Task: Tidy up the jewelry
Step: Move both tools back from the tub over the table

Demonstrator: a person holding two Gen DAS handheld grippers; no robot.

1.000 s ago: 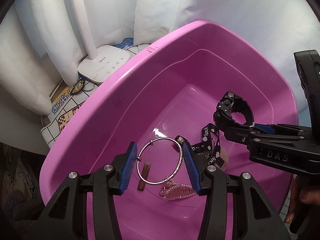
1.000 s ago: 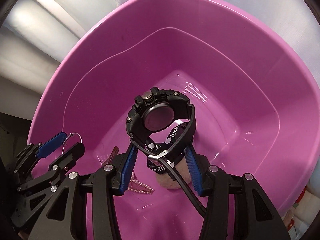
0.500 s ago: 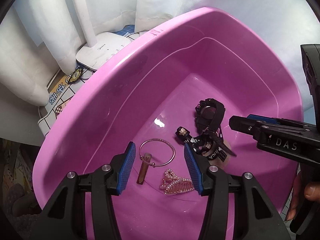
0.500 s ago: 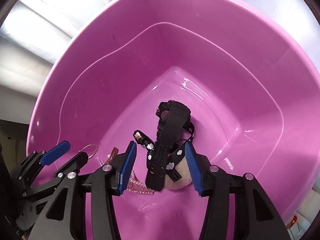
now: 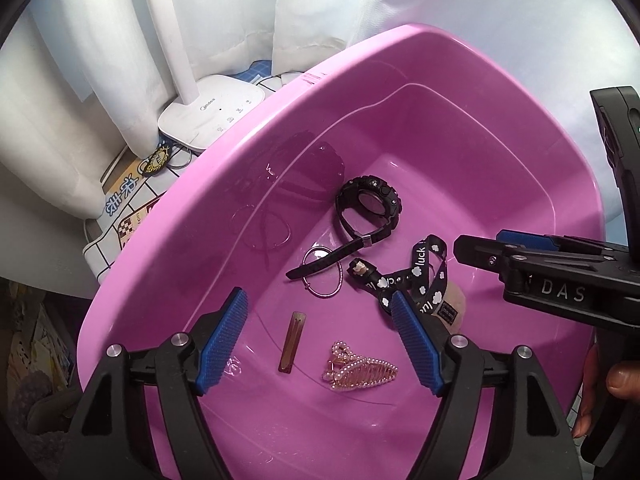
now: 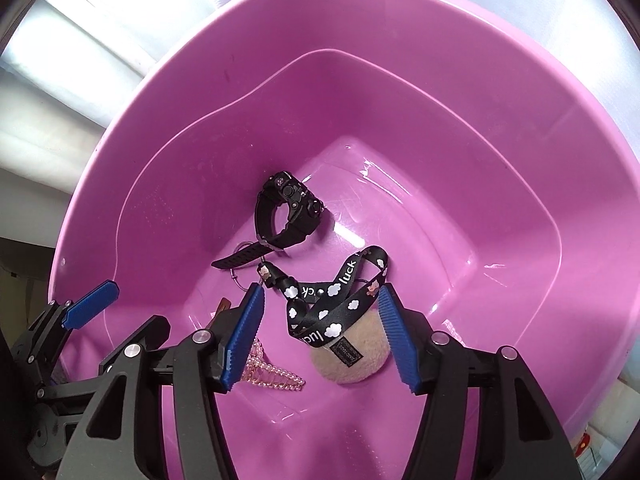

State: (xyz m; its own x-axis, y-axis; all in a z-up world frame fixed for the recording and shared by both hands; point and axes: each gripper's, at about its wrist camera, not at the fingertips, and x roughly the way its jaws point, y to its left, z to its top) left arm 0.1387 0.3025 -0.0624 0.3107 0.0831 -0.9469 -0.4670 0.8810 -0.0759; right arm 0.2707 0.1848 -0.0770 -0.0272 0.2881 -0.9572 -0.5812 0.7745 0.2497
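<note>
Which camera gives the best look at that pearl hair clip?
The left wrist view: the pearl hair clip lies whole and unobstructed on the pink basin floor. In the right wrist view, the right gripper finger hides part of it.

Pink tub (image 5: 248, 152), black watch (image 5: 370, 206)

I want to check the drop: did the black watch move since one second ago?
Yes. The black watch left the right tool and now lies lower, on the pink basin floor.
</note>
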